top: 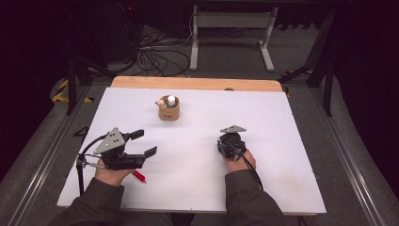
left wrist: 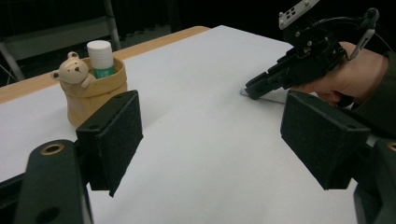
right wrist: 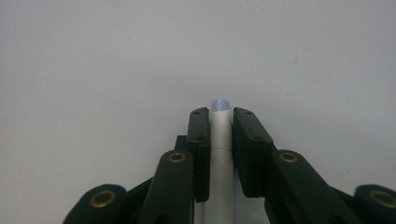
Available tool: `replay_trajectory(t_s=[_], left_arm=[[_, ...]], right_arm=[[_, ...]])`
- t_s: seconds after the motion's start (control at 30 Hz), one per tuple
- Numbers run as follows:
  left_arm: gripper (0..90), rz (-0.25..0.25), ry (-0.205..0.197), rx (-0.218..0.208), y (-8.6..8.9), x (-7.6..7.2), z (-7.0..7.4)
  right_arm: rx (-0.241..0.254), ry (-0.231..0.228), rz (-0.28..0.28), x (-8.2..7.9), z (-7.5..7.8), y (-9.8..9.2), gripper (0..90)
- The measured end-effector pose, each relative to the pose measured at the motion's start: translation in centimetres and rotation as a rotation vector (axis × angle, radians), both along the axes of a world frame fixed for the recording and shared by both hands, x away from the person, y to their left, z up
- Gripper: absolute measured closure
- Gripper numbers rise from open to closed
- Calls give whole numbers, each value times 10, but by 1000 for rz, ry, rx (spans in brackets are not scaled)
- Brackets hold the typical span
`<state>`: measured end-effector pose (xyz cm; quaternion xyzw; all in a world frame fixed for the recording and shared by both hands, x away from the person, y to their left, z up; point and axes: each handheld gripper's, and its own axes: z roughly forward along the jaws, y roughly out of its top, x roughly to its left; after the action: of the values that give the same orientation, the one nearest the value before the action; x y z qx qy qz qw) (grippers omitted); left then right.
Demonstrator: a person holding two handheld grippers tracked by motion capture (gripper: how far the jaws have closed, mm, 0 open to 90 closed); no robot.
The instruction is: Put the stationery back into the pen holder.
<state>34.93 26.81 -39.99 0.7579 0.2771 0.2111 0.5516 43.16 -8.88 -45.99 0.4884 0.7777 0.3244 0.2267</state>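
My right gripper (right wrist: 219, 116) points down at the white tabletop (top: 263, 117), shut on a slim white pen (right wrist: 220, 140) with a pale blue tip that lies on the table. In the left gripper view the right gripper (left wrist: 252, 91) holds that pen (left wrist: 275, 97) low against the surface. My left gripper (top: 145, 142) hovers at the near left, jaws wide open with nothing between them. A tan pot (top: 169, 112) stands at the far middle, holding a small bear figure (left wrist: 72, 71) and a white glue stick (left wrist: 101, 57).
A red pen (top: 139, 176) lies on the table by the left hand. A wooden strip (top: 197, 83) borders the table's far edge. Beyond it are cables and a white stand (top: 230, 28) on the floor.
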Motion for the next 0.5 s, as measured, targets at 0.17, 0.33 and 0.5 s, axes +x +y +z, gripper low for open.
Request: replay_trajectory(t_s=[0.17,0.33,0.5], left_arm=[[217,2,0,0,1,0,0],[217,0,2,5,0,0,-1],[217,-2,3,3,0,0,0]], right_arm=[[-23,11,20,1,2,1,786],[-35,18,35,2,3,1,791],[-46,3,54,1,4,2,792]])
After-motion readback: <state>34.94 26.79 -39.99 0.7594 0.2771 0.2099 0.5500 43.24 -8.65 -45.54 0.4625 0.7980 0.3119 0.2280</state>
